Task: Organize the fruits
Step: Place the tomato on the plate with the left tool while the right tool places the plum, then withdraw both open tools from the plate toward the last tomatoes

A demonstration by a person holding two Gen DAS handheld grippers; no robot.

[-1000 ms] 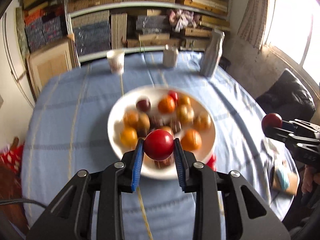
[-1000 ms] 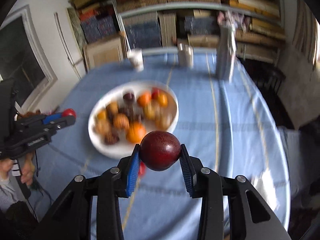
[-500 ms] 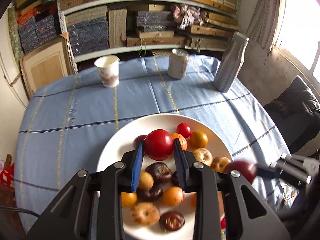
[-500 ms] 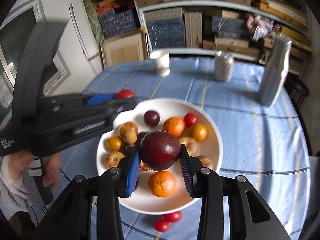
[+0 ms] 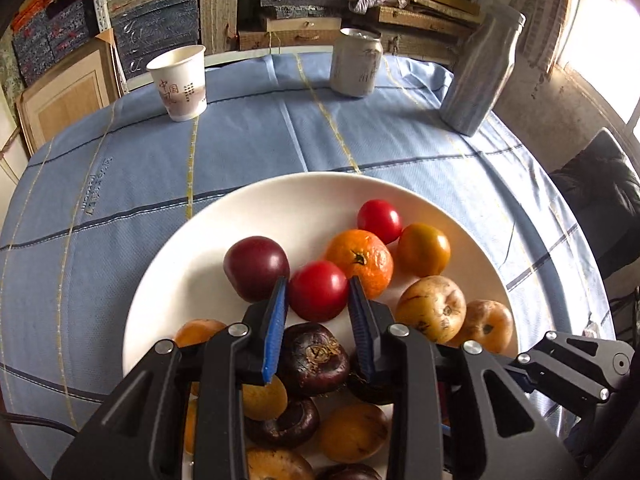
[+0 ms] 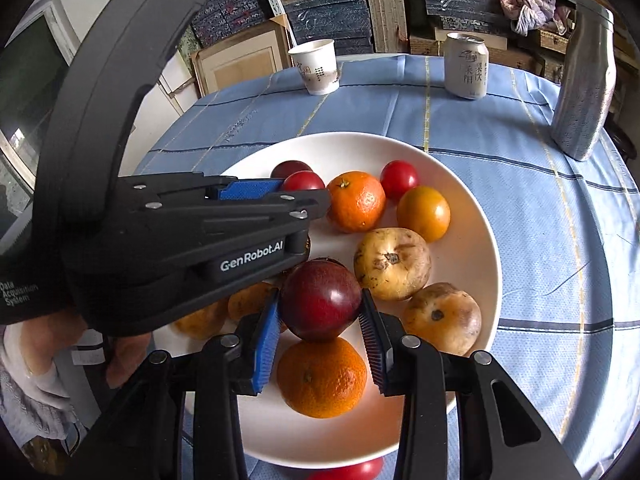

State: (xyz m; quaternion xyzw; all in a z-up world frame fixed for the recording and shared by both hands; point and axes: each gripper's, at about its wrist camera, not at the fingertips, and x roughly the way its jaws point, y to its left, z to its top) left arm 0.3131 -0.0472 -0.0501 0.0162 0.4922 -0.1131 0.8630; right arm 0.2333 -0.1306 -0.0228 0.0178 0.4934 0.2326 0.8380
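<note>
A white plate holds several fruits: oranges, yellow-brown ones, dark plums and small red tomatoes. My left gripper is low over the plate's middle, and its jaws are opening. A red tomato sits between the blue pads, which stand just off its sides, next to a dark plum and an orange. My right gripper is shut on a dark red plum, just above an orange at the plate's near side. The left gripper reaches in from the left there.
On the blue checked cloth behind the plate stand a paper cup, a drink can and a silver bottle. A red tomato lies on the cloth at the plate's near rim. A person's hand holds the left gripper. Shelves fill the back.
Both grippers have come down and forward over the plate with their fruits. The left pads now stand slightly wider around the tomato. The right grip on the plum is unchanged.
</note>
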